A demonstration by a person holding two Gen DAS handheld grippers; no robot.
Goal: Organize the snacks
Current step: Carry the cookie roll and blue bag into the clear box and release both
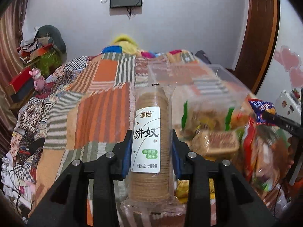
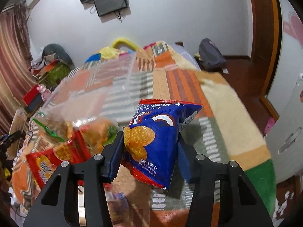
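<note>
My left gripper [image 1: 151, 149] is shut on a clear sleeve of round brown biscuits [image 1: 149, 132] with a white label, held upright above the patchwork bed. My right gripper [image 2: 149, 147] is shut on a blue biscuit packet [image 2: 157, 140] with red edges; it also shows at the right of the left wrist view [image 1: 262, 111]. A clear plastic bin [image 1: 191, 83] lies on the bed just right of the biscuit sleeve and shows left of the blue packet in the right wrist view [image 2: 90, 94]. Several snack packs [image 1: 215, 141] lie at its near end, blurred.
The patchwork blanket [image 1: 98, 102] covers the bed. Red snack bags [image 2: 55, 157] lie at the left of the right wrist view. Boxes and a pink toy [image 1: 38, 79] stand beside the bed at left. A wooden door frame [image 1: 259, 28] and a backpack [image 2: 210, 56] are at right.
</note>
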